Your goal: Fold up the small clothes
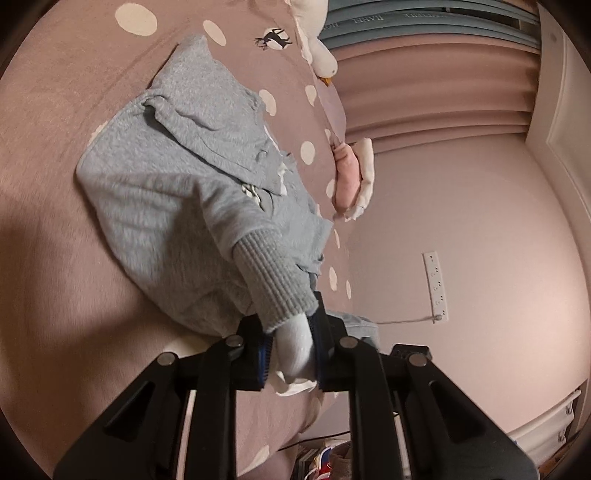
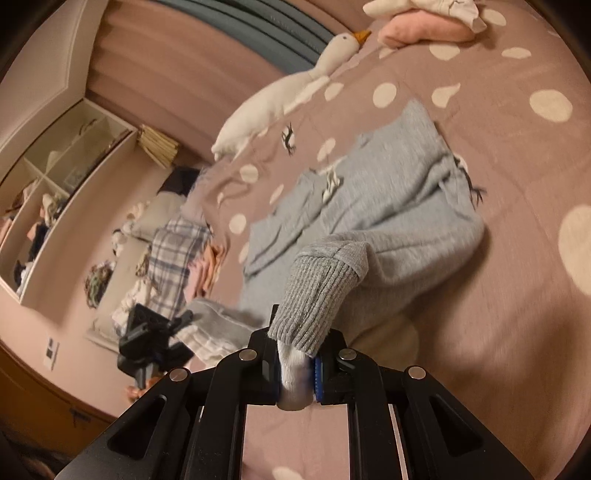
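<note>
so, early-to-mid fold, judging by the lay of the cloth. grey pants (image 1: 159,192) lie spread on the pink dotted bedspread (image 1: 55,258), filling the centre-left of the left wrist view and the centre-right of the right wrist view (image 2: 388,206). waistband end with the white drawstring (image 2: 332,181) sits toward the upper middle of the right view, still flat on the bed; that end looks untouched.

left gripper (image 1: 291,354) at bottom centre of its frame is clamped tight on one ribbed cuff (image 1: 277,280), white lining bunched between the blue pads. right gripper (image 2: 297,373) at bottom centre of its frame is likewise closed hard on the other ribbed cuff (image 2: 317,299), white fabric squeezed between its pads. both cuffs are lifted off the bedspread (cloth rises from the bed up to the jaws), the rest of the legs still resting down. the left gripper also shows at lower left of the right view (image 2: 155,339), dark and blurred.

done: both leg ends grabbed and raised. left: carrying the cuffs over to the waistband, laying them down, then probably another fold and smoothing. no finished crease visible yet. upper legs look a bit rumpled near the middle.

other stuff: white goose plush (image 2: 280,99) at upper centre, pink folded cloth (image 2: 424,29) at top right, more clothes piled at left (image 2: 173,251), likely still to do.
</note>
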### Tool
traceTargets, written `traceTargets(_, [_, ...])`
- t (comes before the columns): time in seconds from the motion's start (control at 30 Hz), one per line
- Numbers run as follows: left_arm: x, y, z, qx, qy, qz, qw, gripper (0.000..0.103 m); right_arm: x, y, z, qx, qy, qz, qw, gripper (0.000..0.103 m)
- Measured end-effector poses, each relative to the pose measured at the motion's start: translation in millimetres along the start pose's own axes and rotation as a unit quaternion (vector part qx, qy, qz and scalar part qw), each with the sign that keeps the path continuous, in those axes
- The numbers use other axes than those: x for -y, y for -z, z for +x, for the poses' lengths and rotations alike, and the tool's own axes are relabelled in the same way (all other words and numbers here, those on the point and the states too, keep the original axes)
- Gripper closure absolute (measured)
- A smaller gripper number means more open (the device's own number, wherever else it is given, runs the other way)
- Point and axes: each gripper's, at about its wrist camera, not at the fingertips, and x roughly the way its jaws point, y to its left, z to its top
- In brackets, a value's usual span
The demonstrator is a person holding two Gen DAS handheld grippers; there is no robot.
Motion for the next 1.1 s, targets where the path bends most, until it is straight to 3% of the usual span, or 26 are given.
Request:
traceTargets(0.2, [-3, -12, -2, 0.012, -0.007, 0.003, 0.9999, 0.088, 1, -12, -3, 0.024, -0.015, -0.003, 1.000, 0.089])
traceTargets(1.1, [15, -40, 12, 0.018, -0.057, 0.054, 0.9968, 0.089, -8, -45, 17, 0.036, 0.004, -0.016, 0.999, 0.089])
